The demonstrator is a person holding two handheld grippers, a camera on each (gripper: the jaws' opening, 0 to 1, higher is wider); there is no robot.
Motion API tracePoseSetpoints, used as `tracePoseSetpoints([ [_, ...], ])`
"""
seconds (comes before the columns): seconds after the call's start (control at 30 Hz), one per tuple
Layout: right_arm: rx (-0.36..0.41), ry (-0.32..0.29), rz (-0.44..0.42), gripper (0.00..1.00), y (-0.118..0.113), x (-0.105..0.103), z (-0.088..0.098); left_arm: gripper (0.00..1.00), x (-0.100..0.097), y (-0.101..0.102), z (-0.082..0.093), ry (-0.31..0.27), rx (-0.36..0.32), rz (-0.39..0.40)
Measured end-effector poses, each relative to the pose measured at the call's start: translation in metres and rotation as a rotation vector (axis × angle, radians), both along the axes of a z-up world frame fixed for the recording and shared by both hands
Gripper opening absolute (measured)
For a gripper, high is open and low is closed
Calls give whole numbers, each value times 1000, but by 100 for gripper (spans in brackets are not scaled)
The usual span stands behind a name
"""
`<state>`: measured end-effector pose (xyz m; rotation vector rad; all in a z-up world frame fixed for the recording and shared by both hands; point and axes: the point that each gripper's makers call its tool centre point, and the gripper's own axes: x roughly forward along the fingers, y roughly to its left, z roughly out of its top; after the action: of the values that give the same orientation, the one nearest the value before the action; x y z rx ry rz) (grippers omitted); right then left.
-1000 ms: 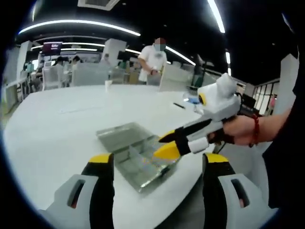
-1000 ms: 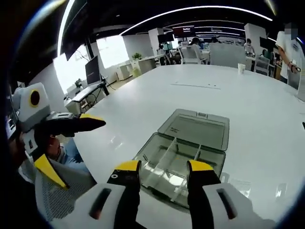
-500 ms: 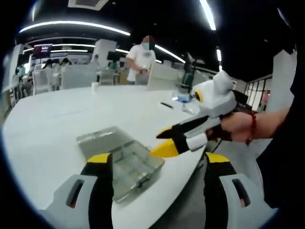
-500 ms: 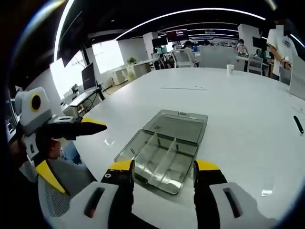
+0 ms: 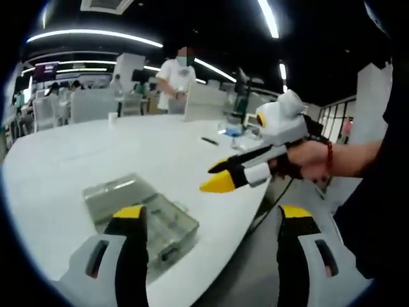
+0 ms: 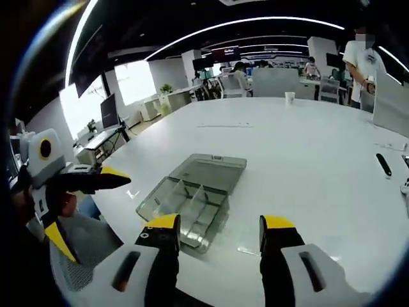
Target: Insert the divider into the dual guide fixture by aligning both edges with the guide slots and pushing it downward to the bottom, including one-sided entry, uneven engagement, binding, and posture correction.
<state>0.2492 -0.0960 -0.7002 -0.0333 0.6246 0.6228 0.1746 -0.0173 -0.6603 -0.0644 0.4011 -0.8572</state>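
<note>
- The clear fixture (image 6: 192,195) was seen lying on the white worktop (image 6: 307,147), lid open and flat behind it — dividers stood upright inside.
- The left gripper (image 5: 204,220) was held above the worktop's edge, jaws wide, nothing between them.
- The right gripper (image 6: 220,224) was held near the fixture, jaws wide and empty.

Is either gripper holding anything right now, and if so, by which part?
Nothing is held. The left gripper and the right gripper both stand open with empty jaws, short of the clear plastic compartment box lying open on the white table.
</note>
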Motion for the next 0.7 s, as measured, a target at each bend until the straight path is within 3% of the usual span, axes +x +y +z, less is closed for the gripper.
tracePoseSetpoints([
  [0.27, -27, 0, -24, 47, -26, 2, -4, 83, 4, -10, -4, 13, -15, 5],
  [0.5, -59, 30, -79, 48, -57, 6, -19, 83, 5, -14, -5, 20, -31, 11],
  [0.7, -38, 67, -112, 48, -71, 7, -29, 83, 2, -15, -8, 29, -26, 16],
])
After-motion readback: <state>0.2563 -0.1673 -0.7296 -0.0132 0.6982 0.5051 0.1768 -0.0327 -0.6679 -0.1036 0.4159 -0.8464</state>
